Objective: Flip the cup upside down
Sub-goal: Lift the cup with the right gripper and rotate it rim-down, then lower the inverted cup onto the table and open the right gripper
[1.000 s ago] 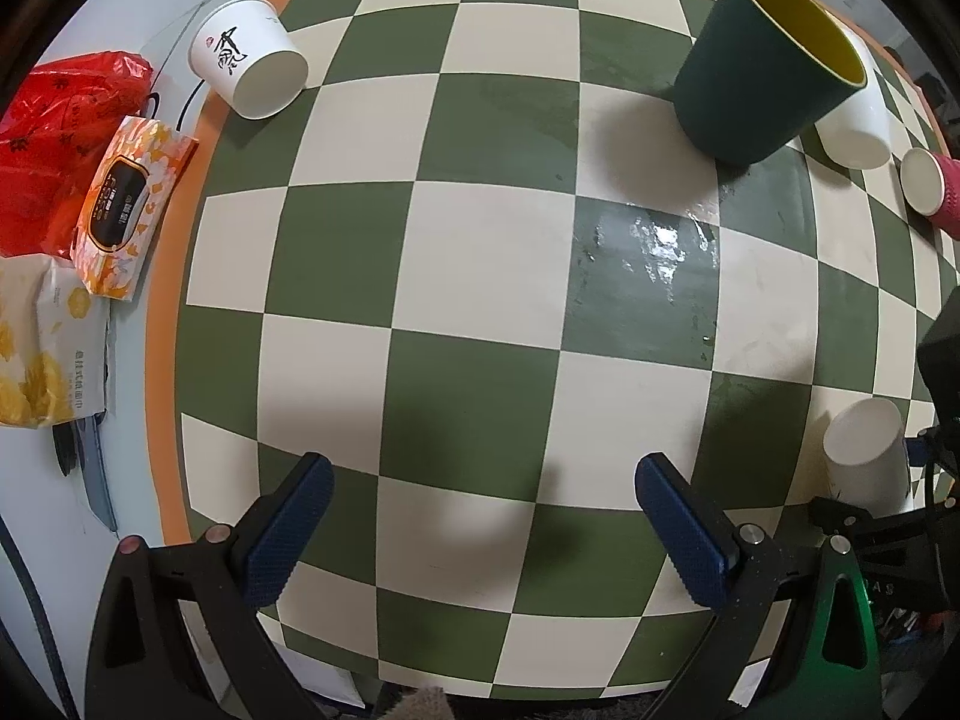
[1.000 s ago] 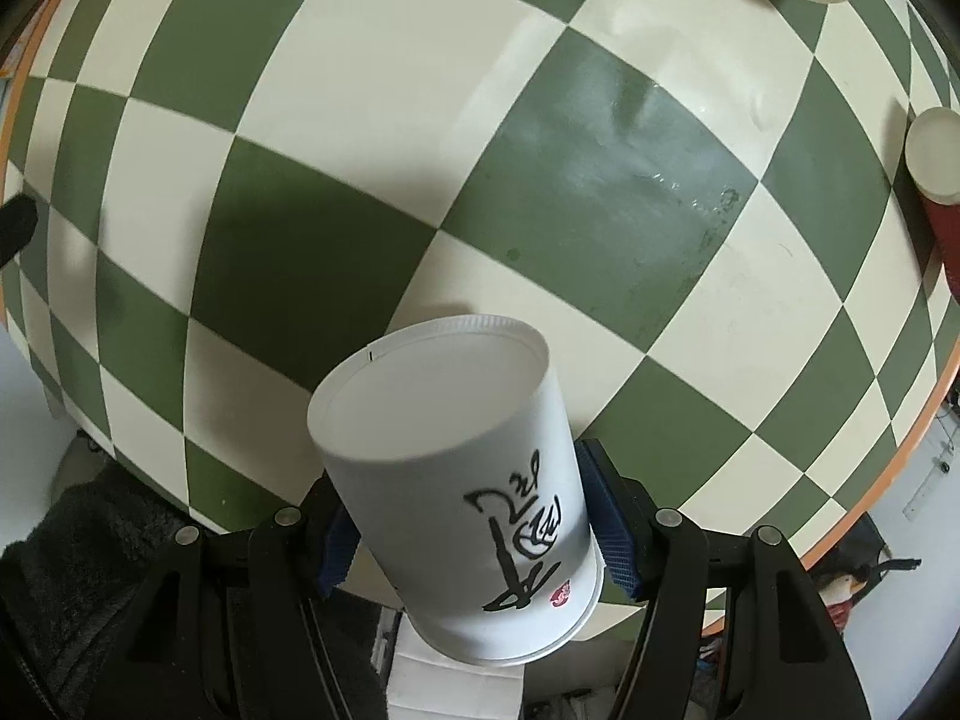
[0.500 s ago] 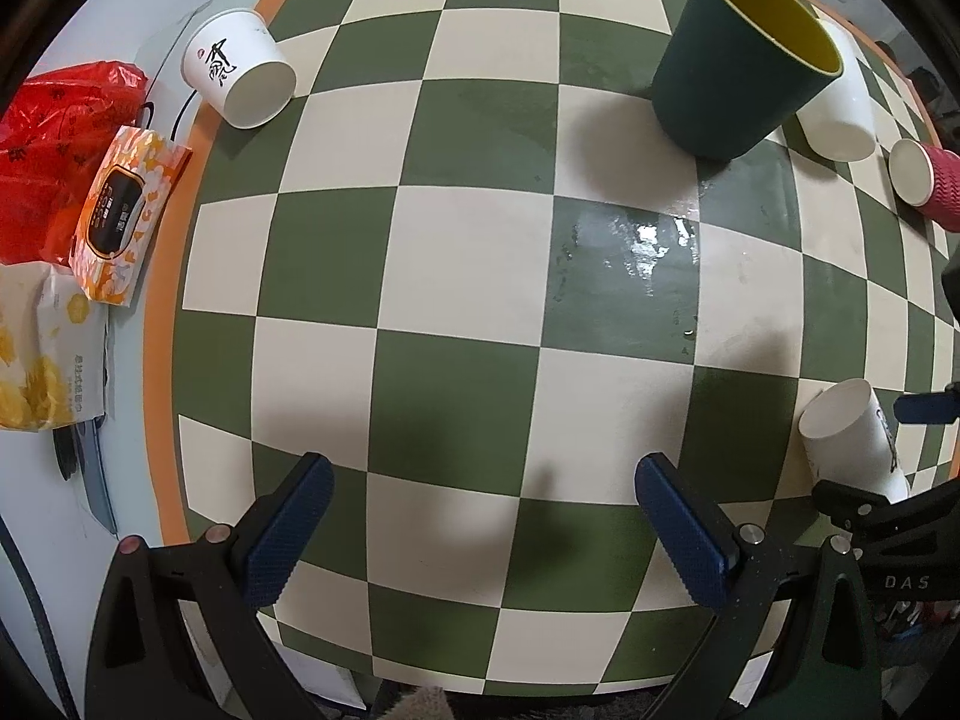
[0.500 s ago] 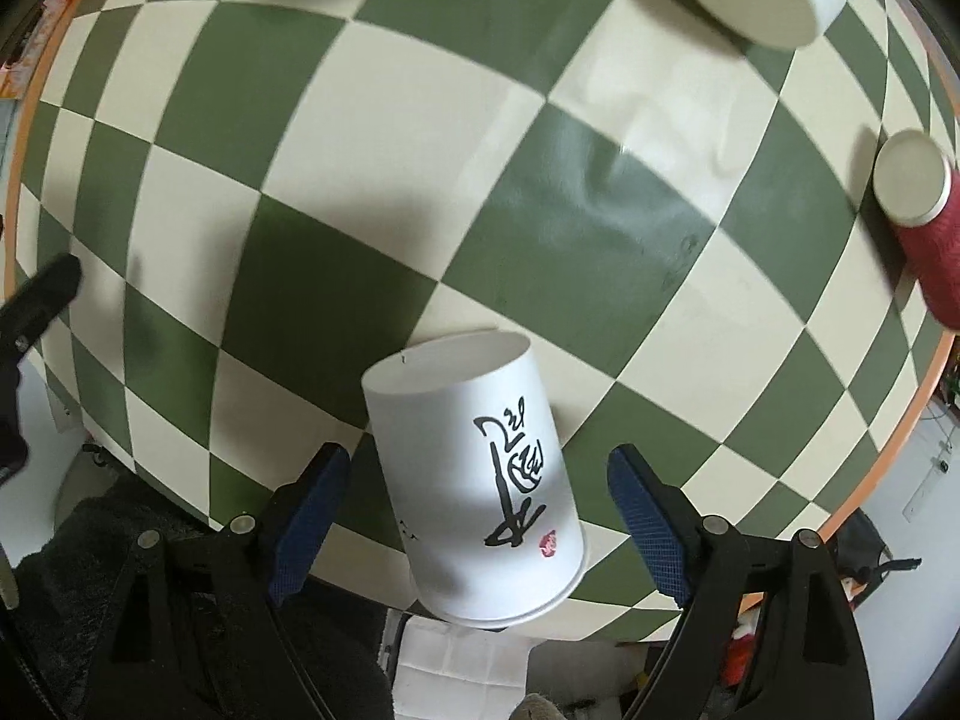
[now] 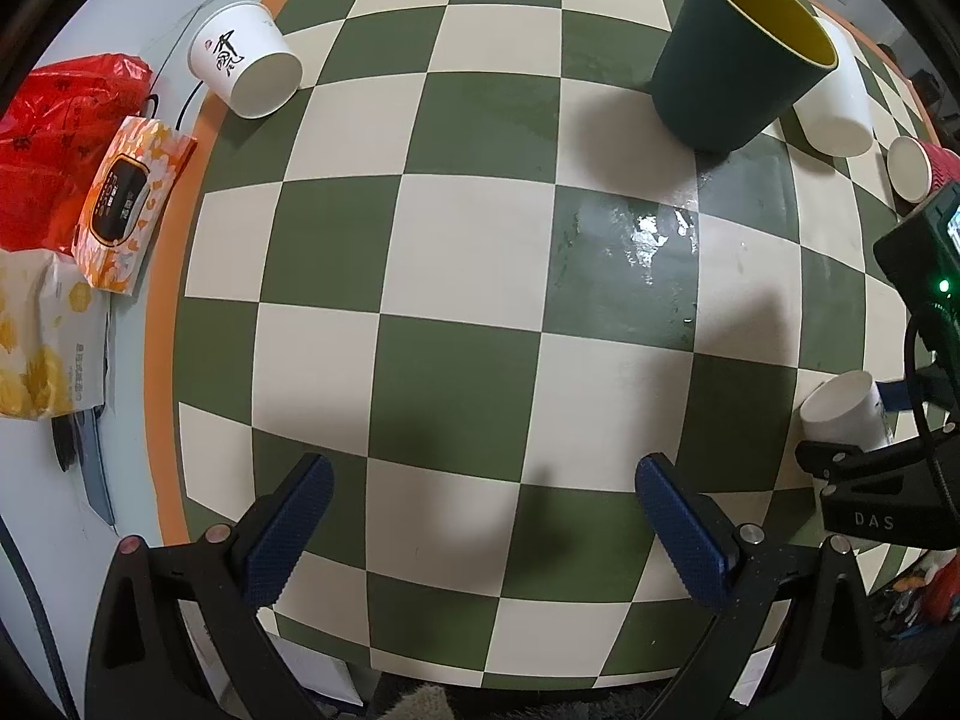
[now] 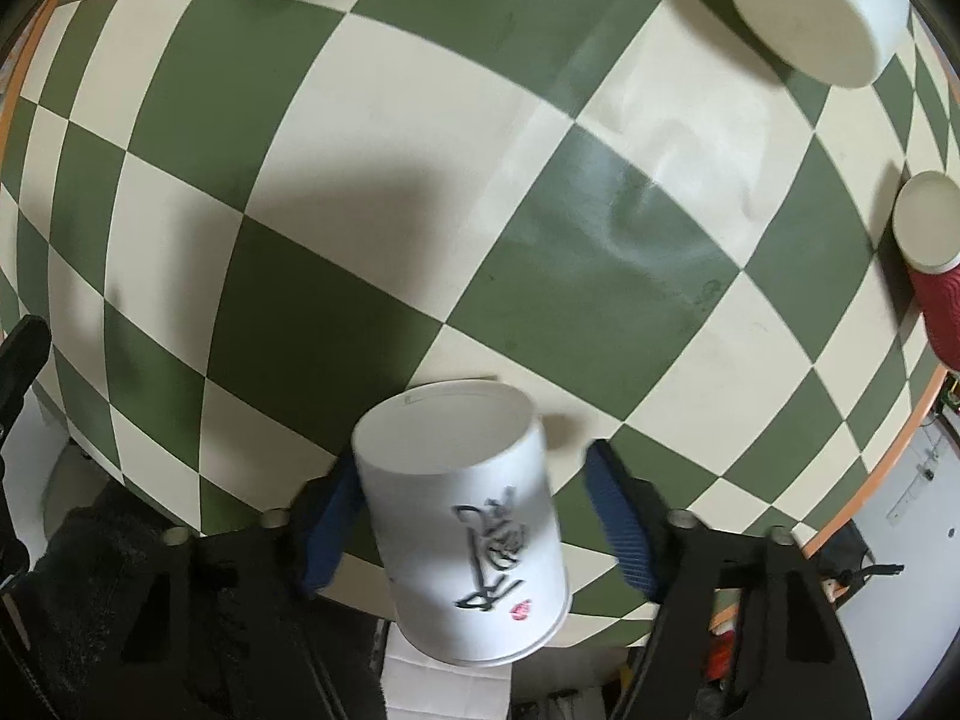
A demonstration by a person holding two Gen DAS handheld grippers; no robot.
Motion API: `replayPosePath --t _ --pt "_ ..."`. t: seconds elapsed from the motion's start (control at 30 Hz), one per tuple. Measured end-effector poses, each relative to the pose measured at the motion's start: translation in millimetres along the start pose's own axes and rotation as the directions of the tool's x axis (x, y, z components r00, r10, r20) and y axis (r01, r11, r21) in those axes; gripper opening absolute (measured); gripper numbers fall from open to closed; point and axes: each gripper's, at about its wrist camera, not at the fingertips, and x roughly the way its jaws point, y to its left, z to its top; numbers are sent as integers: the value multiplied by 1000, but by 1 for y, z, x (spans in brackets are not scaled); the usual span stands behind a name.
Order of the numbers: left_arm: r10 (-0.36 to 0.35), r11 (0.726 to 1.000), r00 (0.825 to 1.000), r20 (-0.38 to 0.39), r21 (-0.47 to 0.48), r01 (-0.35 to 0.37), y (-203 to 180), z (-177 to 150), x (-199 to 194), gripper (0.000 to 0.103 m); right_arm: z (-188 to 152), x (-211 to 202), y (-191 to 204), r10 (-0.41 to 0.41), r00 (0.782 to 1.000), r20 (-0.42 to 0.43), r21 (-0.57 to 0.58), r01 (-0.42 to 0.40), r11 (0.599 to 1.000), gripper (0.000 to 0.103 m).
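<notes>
We see the white paper cup (image 6: 465, 516) standing upside down near the front edge of the checkered table (image 6: 372, 138), its closed base up and its wide rim down, with black brush lettering and a small red mark on its side. It sits between the blue pads of the right gripper (image 6: 474, 516). The left pad (image 6: 333, 516) lies against or just beside the cup wall; the right pad (image 6: 621, 531) stands clearly apart from it, so the jaws are spread and grip nothing. From the left wrist view the same cup (image 5: 843, 408) shows at the far right, next to the right gripper's black body.

The left gripper (image 5: 480, 528) hovers over bare squares with its pads wide apart, holding nothing.

Compared with half a second ago, the right gripper's pads have drawn in nearer to the cup, though a gap remains on one side. A second ago they were clamped on it. The cup looks slightly blurred now.

Farther off stand a dark green cup (image 5: 738, 60) with a yellow inside, a white cup (image 6: 816, 6) and a red cup (image 6: 936, 276).
</notes>
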Motion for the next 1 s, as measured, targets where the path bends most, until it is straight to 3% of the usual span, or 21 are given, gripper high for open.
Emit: replayPosePath --t 0.23,0.43,0.63,0.87,1.0 --pt "-5 1000 1000 -3 -7 5 5 2 0 103 -13 -3 -9 27 998 53 29 -29 999 62" --pt "-5 1000 1000 -6 -2 5 5 10 0 103 -36 -30 -31 71 975 212 111 -97 989 61" --pt "-1 1000 1000 -4 16 1 0 17 -1 103 -61 -52 -57 65 901 429 200 -165 966 61" --pt "0 999 1000 9 54 0 -16 23 2 103 -98 -57 -58 16 785 620 288 -246 926 61" --pt "6 997 1000 16 75 -7 -21 24 2 103 -123 -45 -60 -18 707 707 306 -283 909 61"
